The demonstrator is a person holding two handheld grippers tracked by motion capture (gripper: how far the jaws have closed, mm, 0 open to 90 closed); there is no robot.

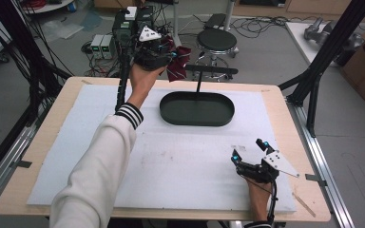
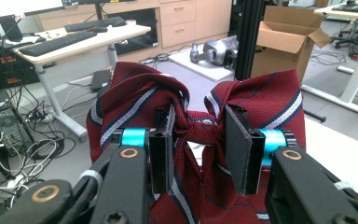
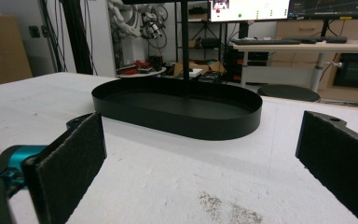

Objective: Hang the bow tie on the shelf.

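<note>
White padding covers the wooden bench (image 1: 52, 123), with cluttered lab floor, cables and a round stool (image 1: 217, 40) beyond its far edge. Left gripper (image 1: 171, 51) is raised above the far edge, left of centre, jaws clamped on a dark red striped necktie (image 1: 178, 64). In the left gripper view the necktie (image 2: 200, 126) is bunched at a narrow waist between the two pads, with a fold flaring out to either side like a bow; the long axis of that bunch runs across the jaws, and more cloth hangs down below them. From above, the hanging part drops toward the bench's far edge.

Black oval tray (image 1: 197, 118) sits on the padding toward the far edge, near centre, long axis parallel to that edge. A thin black post with a crossbar (image 1: 211, 70) rises from the tray's far side; the necktie hangs just beside the crossbar's left end, contact not discernible.

Right gripper (image 1: 248, 149) rests near the front right corner, jaws wide apart, nothing between them, pointing toward the tray (image 3: 177, 119).
</note>
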